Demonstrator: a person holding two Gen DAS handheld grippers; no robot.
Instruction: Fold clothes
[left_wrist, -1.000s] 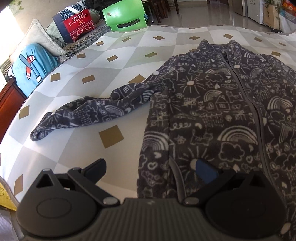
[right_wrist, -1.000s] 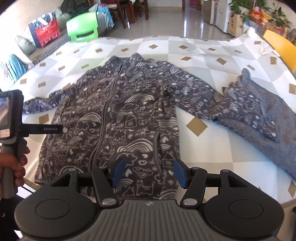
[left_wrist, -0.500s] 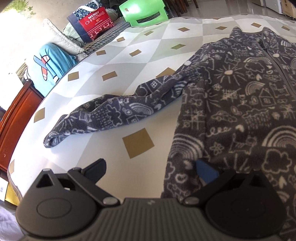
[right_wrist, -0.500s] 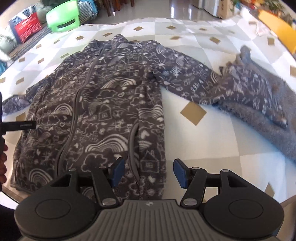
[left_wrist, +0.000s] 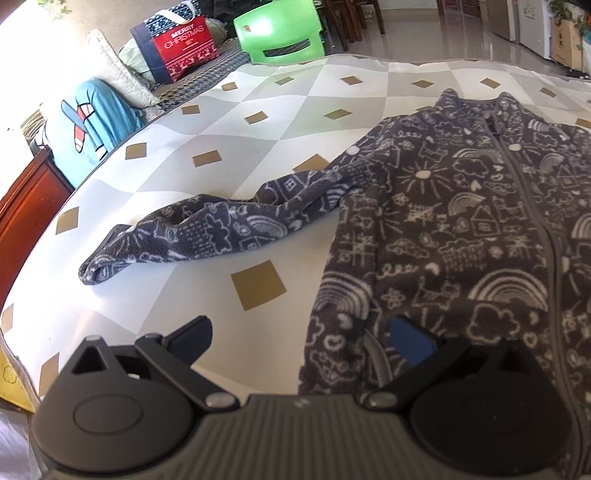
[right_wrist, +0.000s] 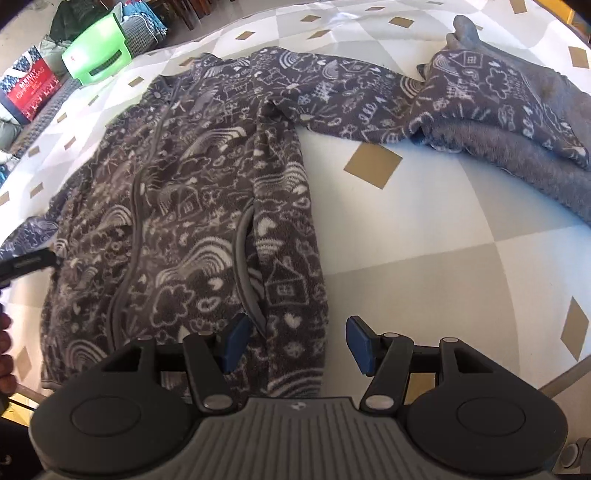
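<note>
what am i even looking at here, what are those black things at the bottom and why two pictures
No robot here: a person holds a hand-held two-finger tool in each hand, and each carries a wide-angle camera looking along its fingers. One picture comes from the left tool, the other from the right tool; the black shapes at the bottom are their bodies. On the table, under a diamond-patterned cloth, lies a dark doodle-print fleece jacket, zipped, front up, sleeves spread. Its right sleeve rests on a grey garment. Both tools stand open near the jacket's bottom hem and hold nothing; the fold has not begun.
</note>
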